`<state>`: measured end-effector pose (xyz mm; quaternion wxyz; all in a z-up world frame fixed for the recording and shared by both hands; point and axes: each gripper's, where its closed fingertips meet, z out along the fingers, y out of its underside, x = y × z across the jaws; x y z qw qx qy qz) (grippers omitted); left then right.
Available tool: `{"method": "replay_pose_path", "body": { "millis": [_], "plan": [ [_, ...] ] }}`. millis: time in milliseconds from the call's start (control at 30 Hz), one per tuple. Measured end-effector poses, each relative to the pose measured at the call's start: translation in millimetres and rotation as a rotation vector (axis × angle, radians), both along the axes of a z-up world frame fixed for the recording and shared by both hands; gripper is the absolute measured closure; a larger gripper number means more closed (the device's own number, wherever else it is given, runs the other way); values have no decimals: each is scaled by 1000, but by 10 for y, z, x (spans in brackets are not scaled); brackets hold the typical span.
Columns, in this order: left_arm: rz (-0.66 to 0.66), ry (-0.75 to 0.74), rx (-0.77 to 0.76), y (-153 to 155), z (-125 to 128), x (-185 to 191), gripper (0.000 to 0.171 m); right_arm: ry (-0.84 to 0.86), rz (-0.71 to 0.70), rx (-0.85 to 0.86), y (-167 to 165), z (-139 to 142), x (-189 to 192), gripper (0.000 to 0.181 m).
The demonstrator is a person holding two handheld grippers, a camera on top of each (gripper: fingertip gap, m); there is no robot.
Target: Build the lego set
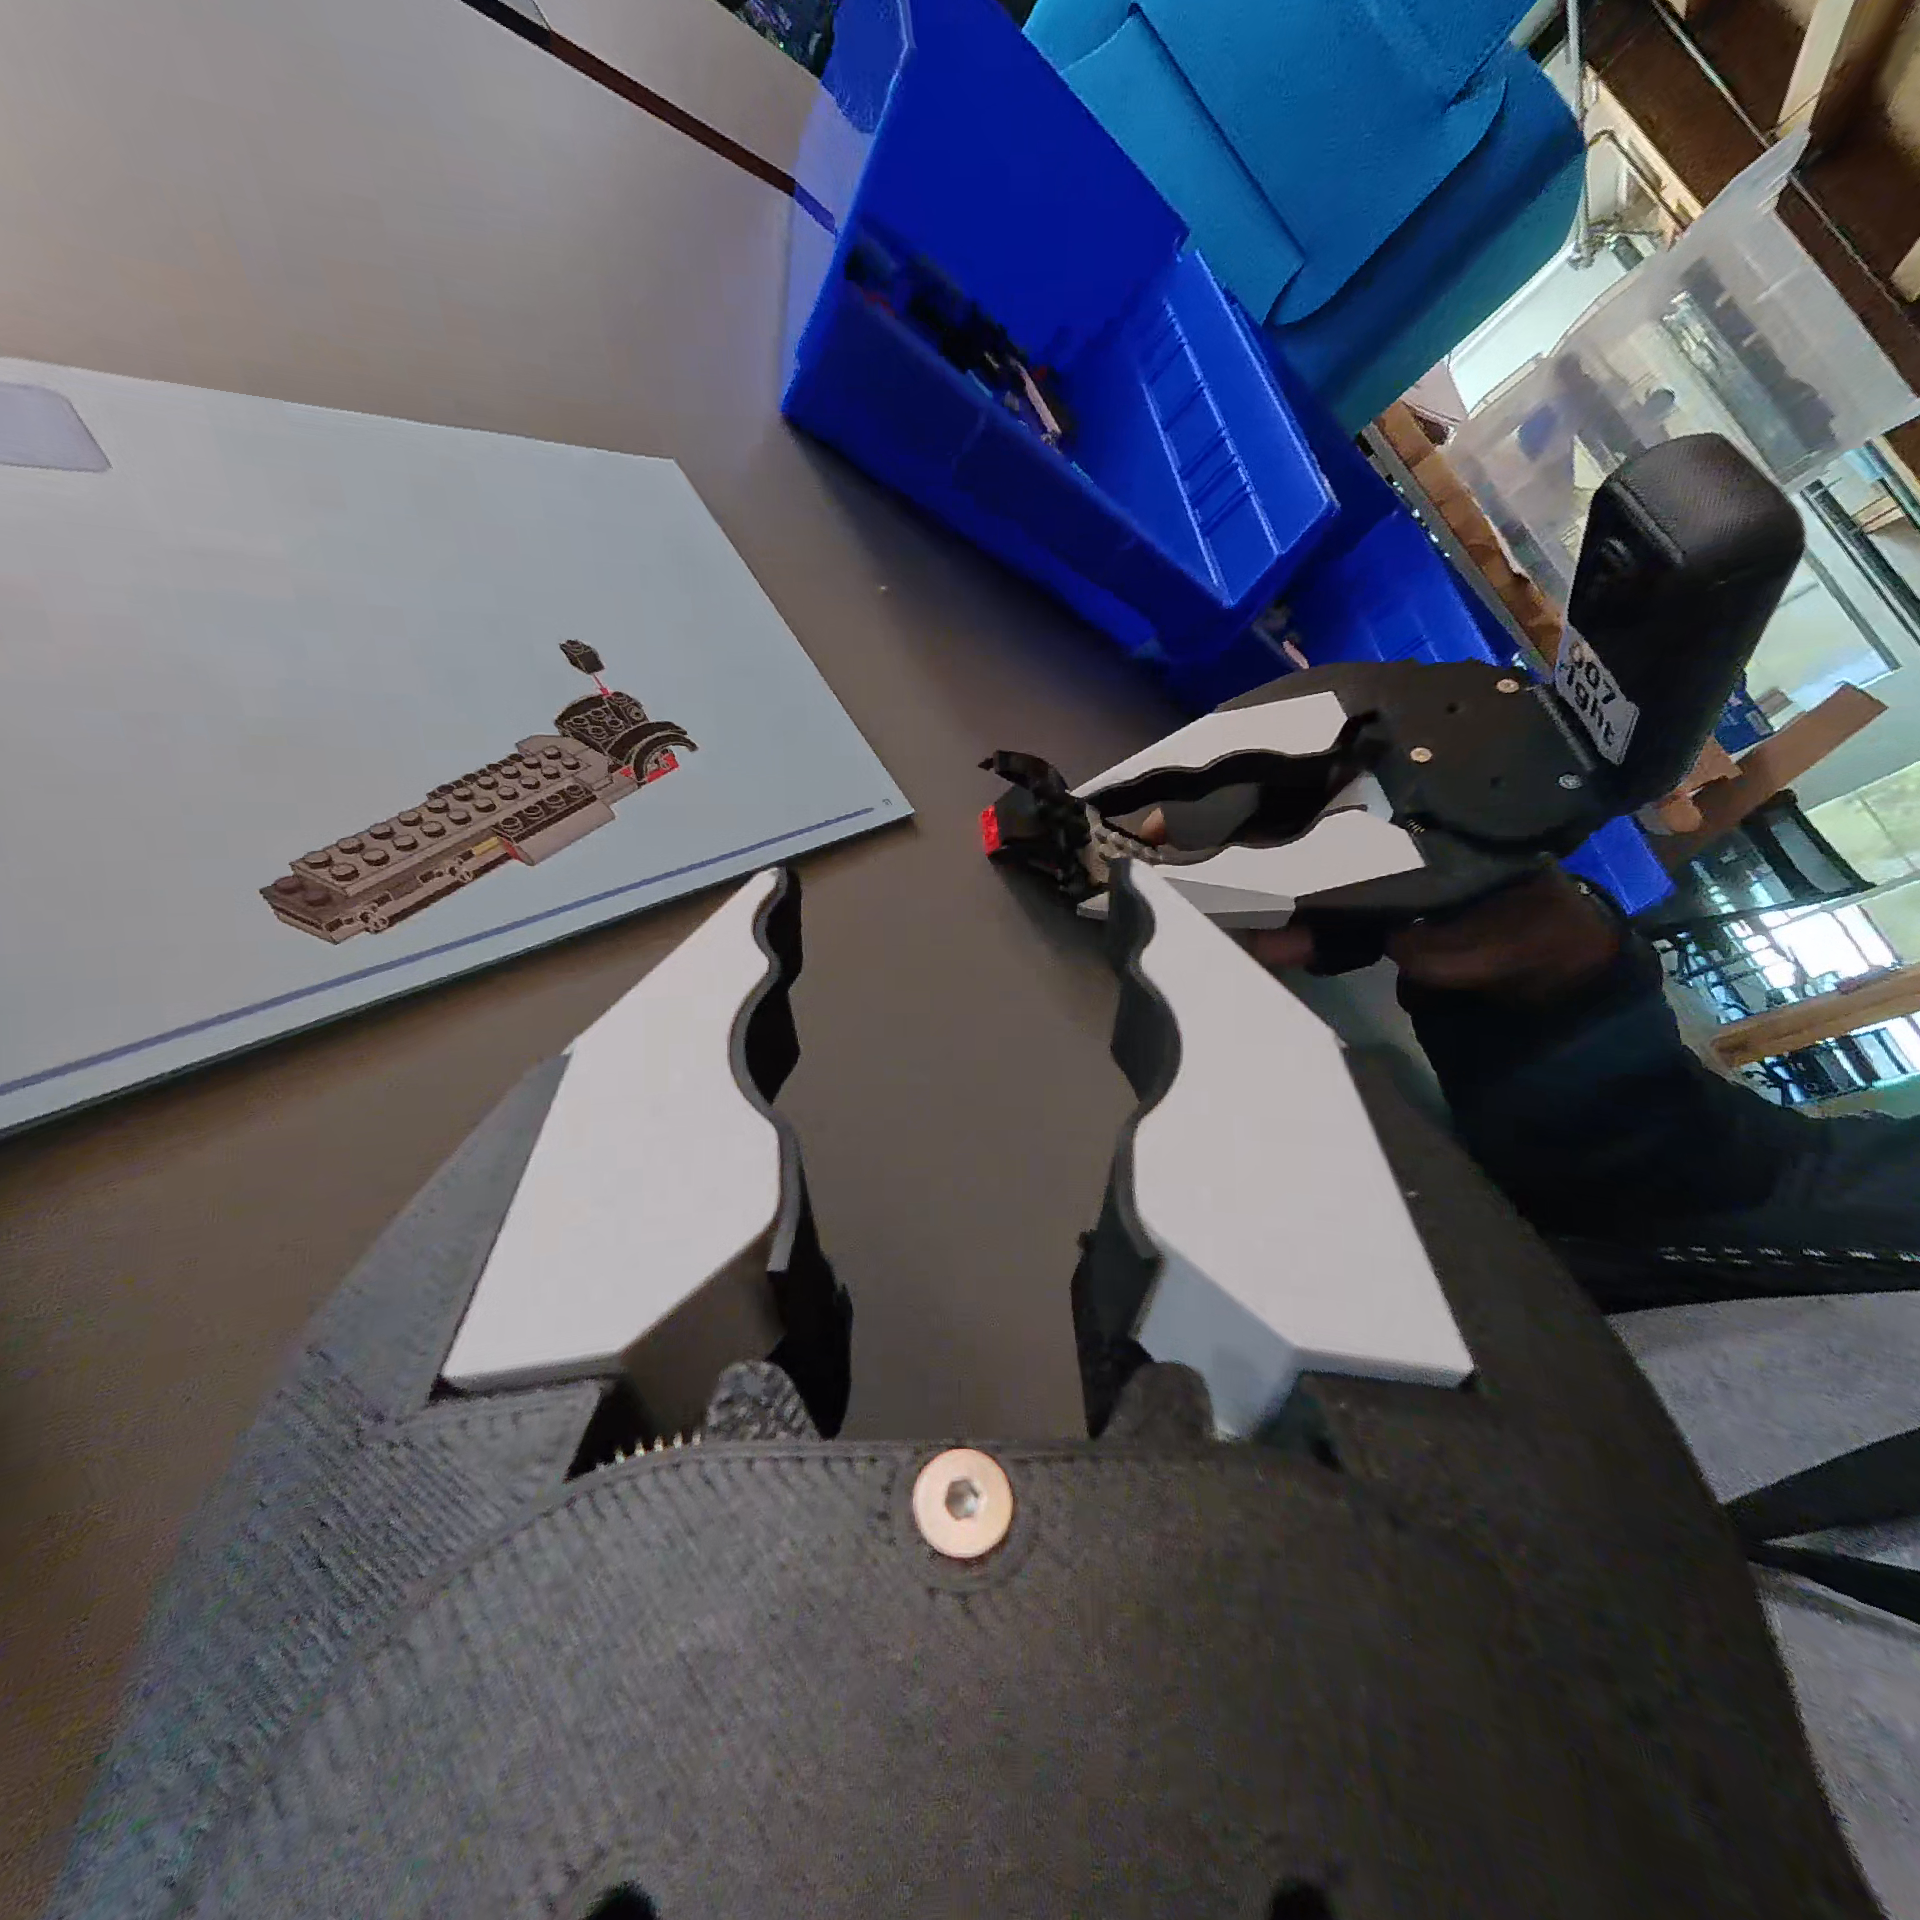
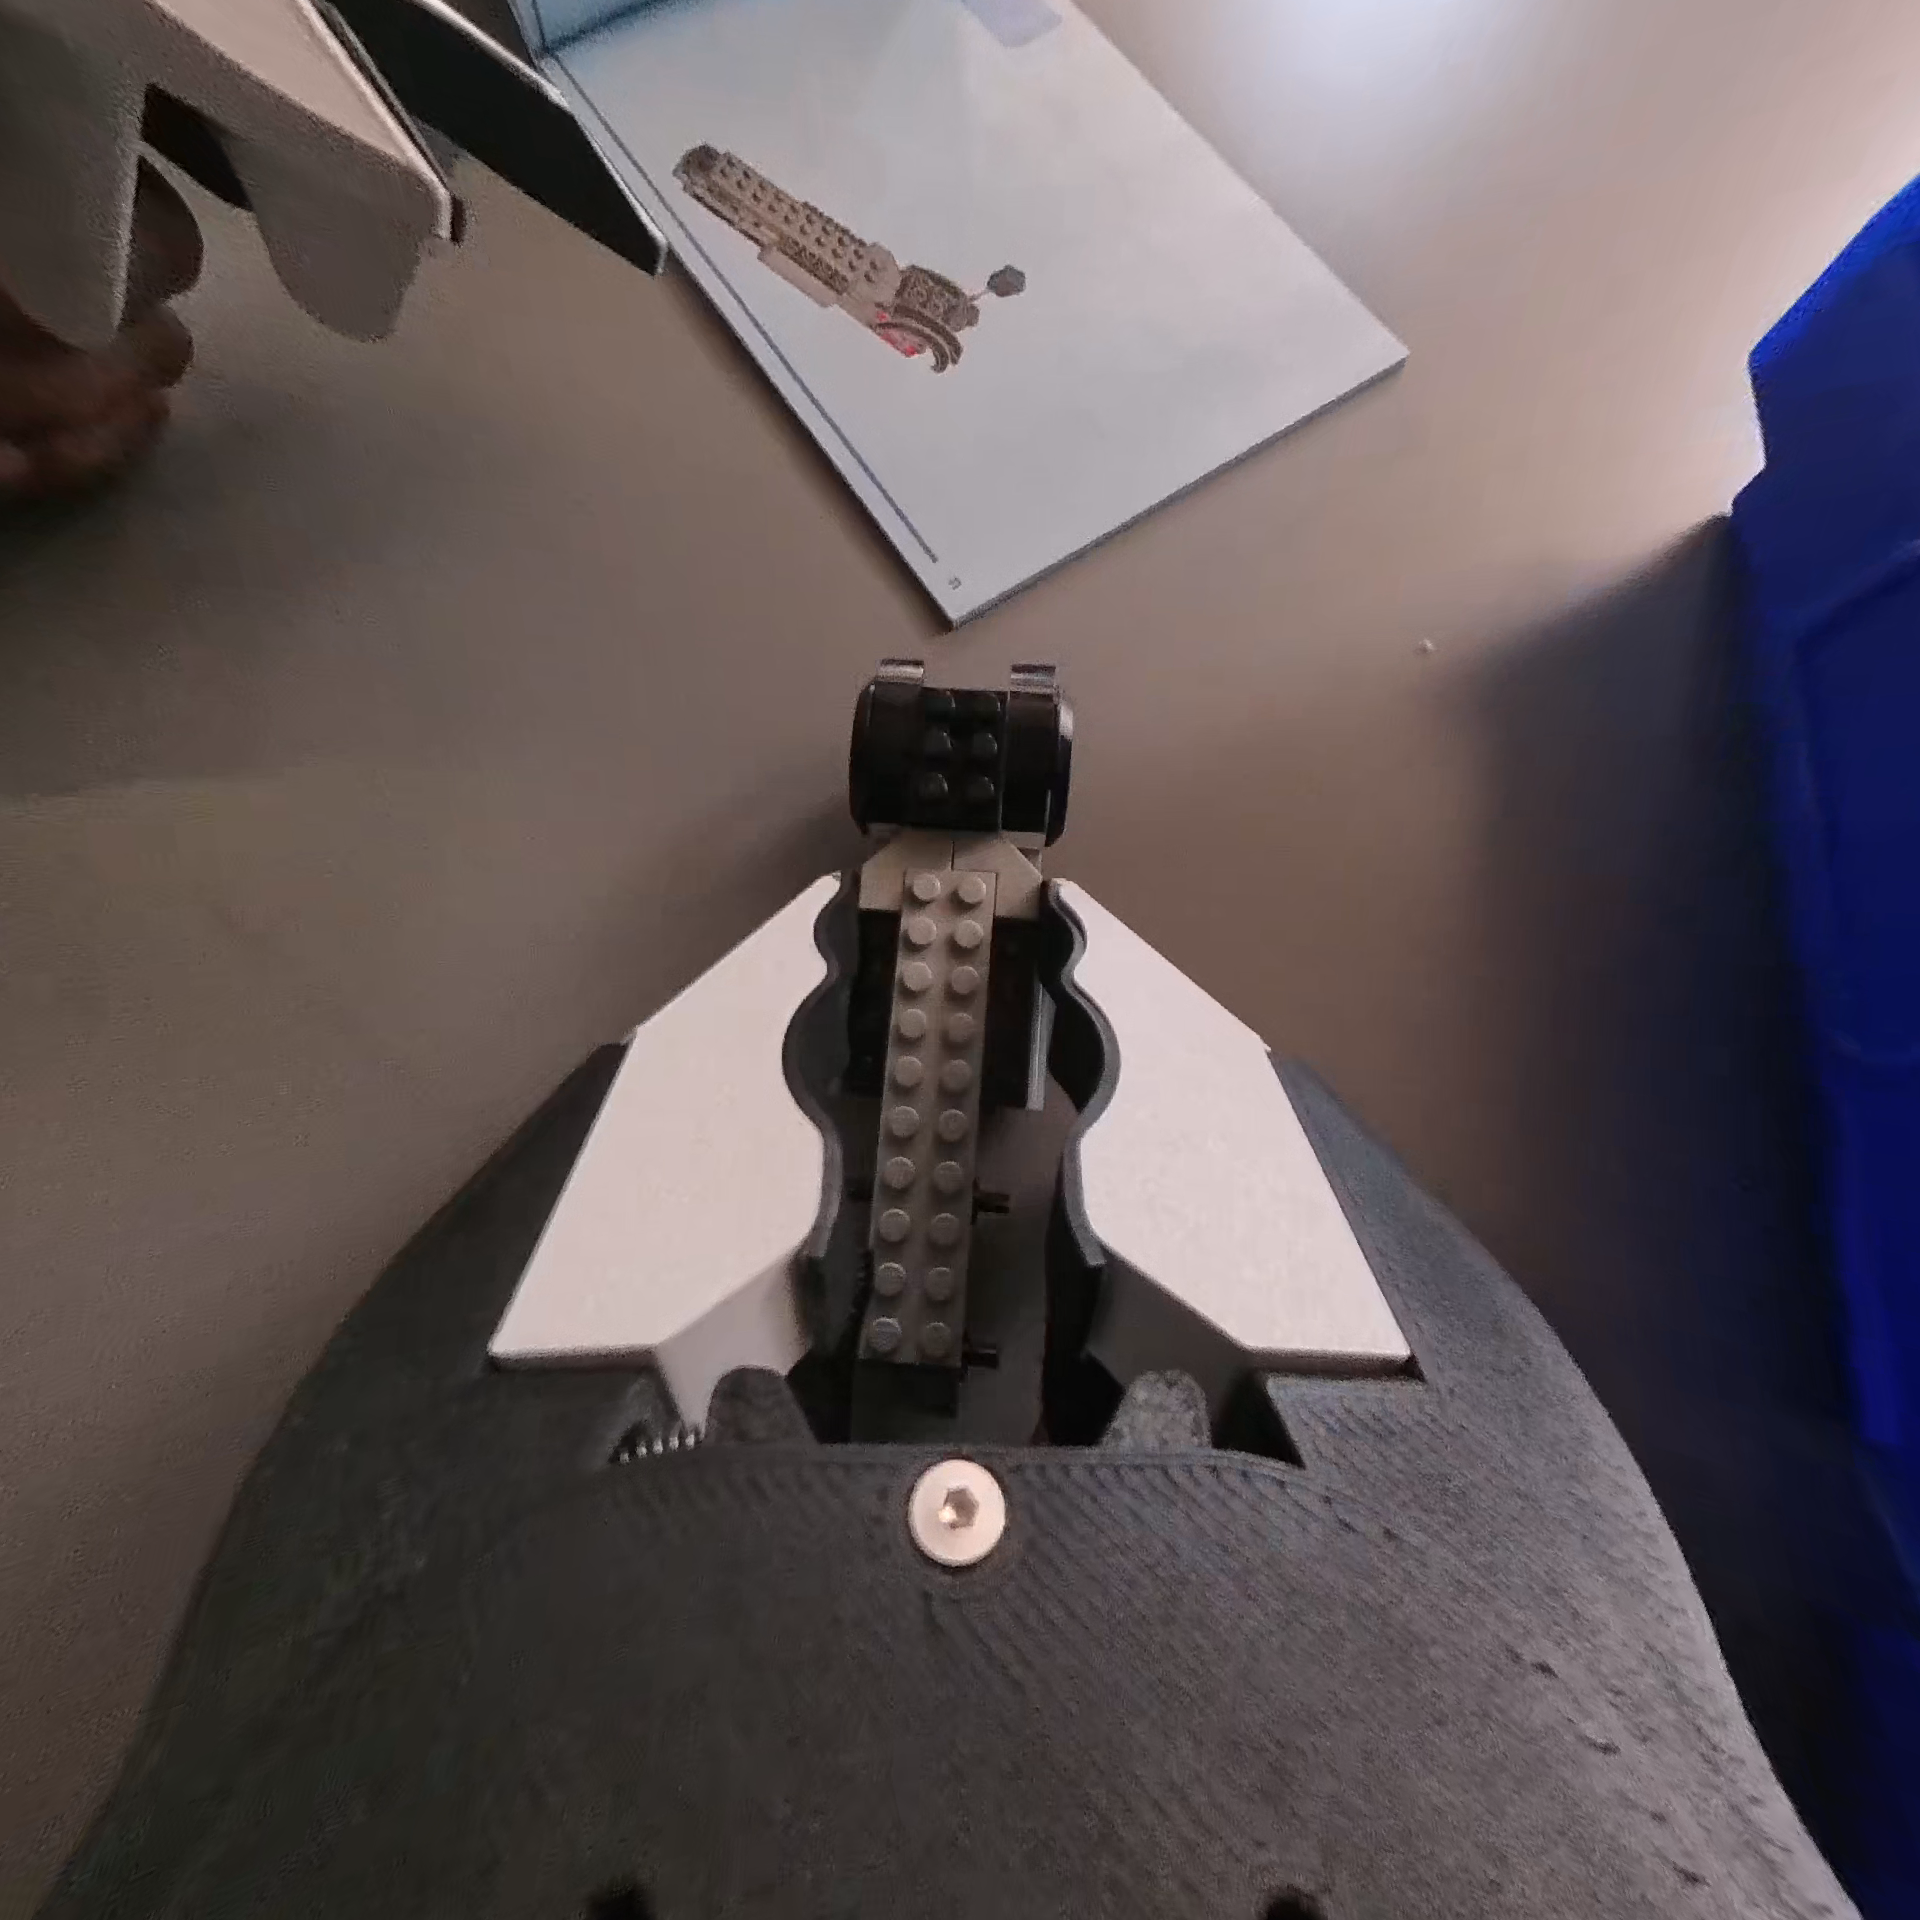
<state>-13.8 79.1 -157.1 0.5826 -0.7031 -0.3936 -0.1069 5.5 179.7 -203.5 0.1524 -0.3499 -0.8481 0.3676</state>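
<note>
My right gripper [image 2: 948,894] is shut on a partly built lego model [image 2: 935,1101]. The model is a long grey studded plate with black wheel arches [image 2: 961,758] at its far end, which sticks out past the fingertips above the dark table. In the left wrist view the same model [image 1: 1039,821] shows a small red piece at its tip, held in the right gripper [image 1: 1081,847]. My left gripper [image 1: 945,894] is open and empty, just short of the model. One of its fingers [image 2: 312,177] shows at the top left of the right wrist view.
An open instruction booklet [image 1: 416,675] lies on the table left of the grippers and also shows in the right wrist view [image 2: 1091,364]. Blue parts bins [image 1: 1039,395] with small pieces stand behind. A blue bin wall [image 2: 1839,727] is close on the right. There is about 12 cm between the tips of the two grippers.
</note>
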Motion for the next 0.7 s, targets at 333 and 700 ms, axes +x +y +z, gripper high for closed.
{"method": "replay_pose_path", "body": {
  "millis": [333,700],
  "plan": [
    [-66,38,-9,149,18,24,112,64,-31,-88,208,179,23,128],
    [-117,137,-25,576,180,-123,103,126,-144,-328,782,442,152,130]
  ]
}}
